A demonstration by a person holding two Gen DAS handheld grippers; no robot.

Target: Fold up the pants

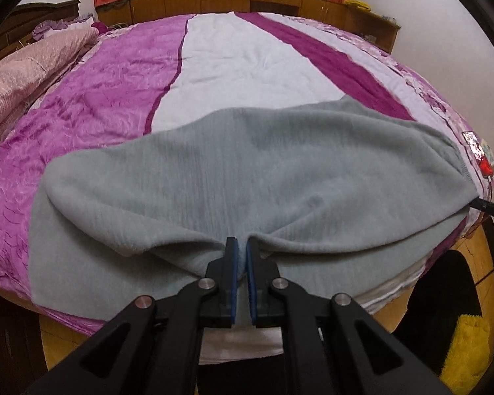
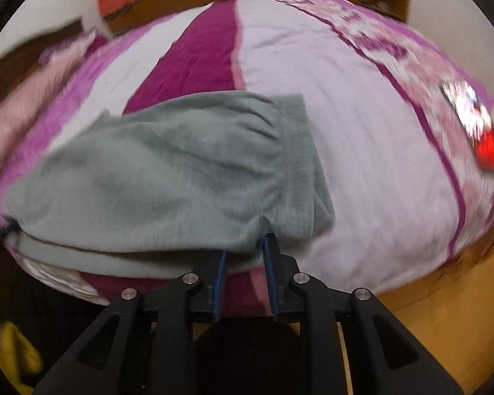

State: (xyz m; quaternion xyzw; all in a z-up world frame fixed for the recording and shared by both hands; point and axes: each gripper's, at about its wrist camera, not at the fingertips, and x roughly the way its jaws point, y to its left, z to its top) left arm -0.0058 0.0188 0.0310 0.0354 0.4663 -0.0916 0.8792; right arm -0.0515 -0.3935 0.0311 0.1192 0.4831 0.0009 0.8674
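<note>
Left gripper (image 1: 241, 242) pinching grey pants (image 1: 247, 171), bed (image 1: 98, 98)

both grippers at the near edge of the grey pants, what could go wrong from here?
1. The left gripper pinches only a small bunch of the pants; the fabric may slip out under pull.
2. The right gripper looks parted around the cuff end, and its view is blurred; it may move without a firm hold, skewing the fold.
</note>
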